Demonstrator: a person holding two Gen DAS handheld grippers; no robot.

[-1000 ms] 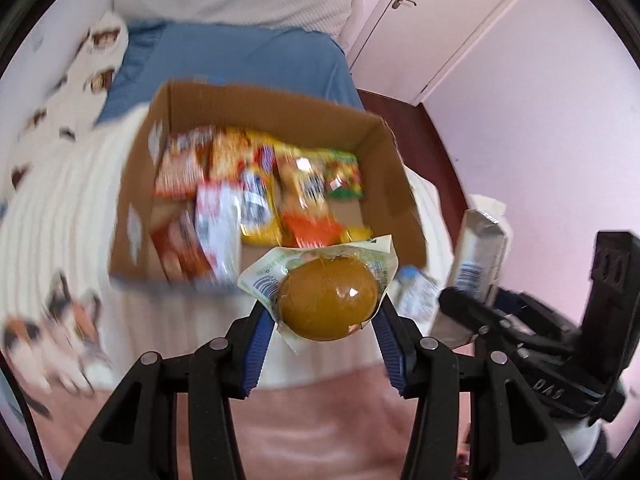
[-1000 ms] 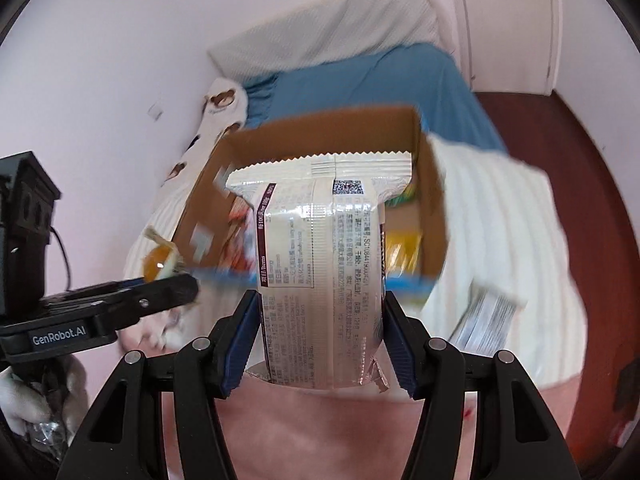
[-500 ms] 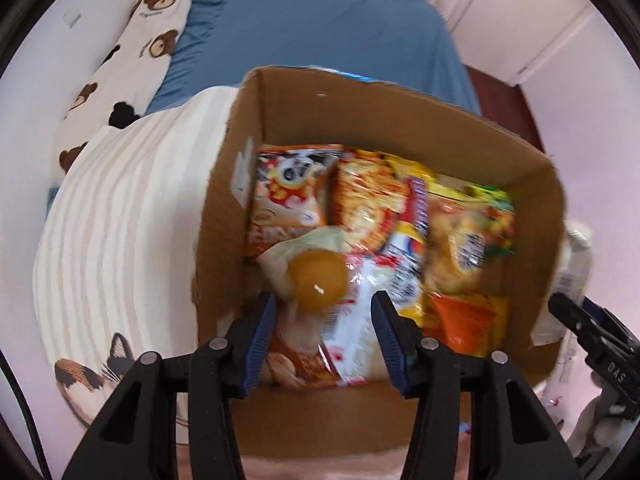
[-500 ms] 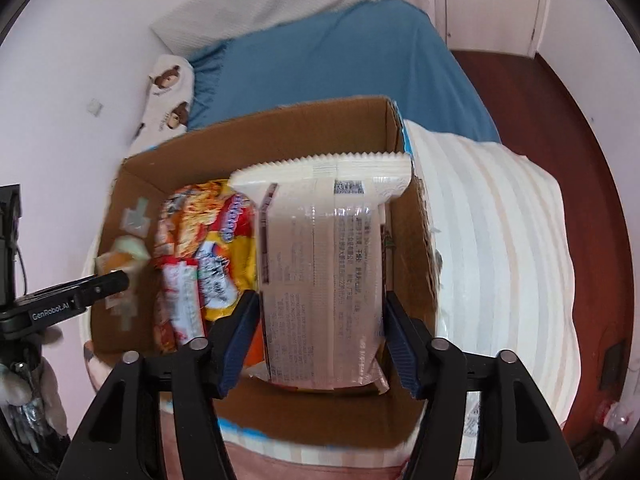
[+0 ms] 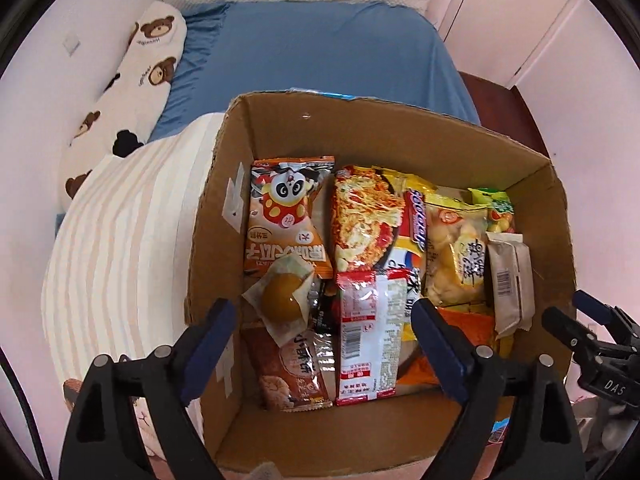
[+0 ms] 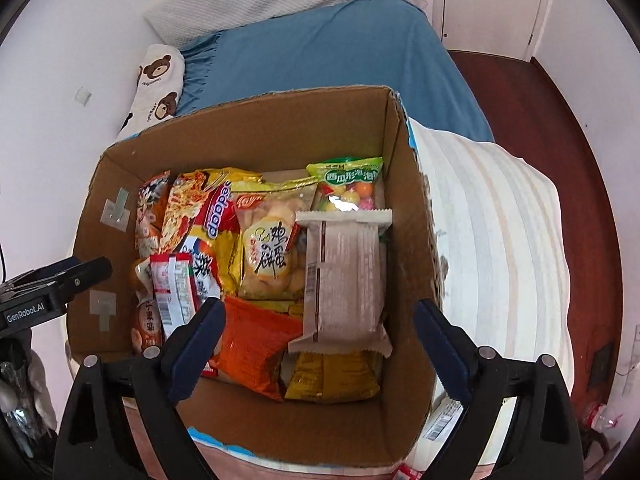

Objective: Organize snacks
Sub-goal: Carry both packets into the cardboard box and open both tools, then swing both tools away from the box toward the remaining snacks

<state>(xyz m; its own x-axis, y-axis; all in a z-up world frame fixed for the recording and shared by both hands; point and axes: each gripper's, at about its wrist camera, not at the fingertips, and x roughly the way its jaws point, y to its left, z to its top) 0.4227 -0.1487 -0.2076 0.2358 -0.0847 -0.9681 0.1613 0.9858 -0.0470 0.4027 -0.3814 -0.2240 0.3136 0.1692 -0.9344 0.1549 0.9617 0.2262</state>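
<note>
Drop step done: left gripper (image 5: 322, 322) and right gripper (image 6: 320, 328) just sprung wide, empty, egg (image 5: 282, 297) at 12 o'clock, wafers (image 6: 344, 276) likewise, in box (image 6: 256, 124); next, more snacks.

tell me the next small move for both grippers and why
Probably lift both clear of the cardboard box. The left gripper and right gripper have just been opening; the wrapped egg and beige packet lie loose inside, untouched.
</note>
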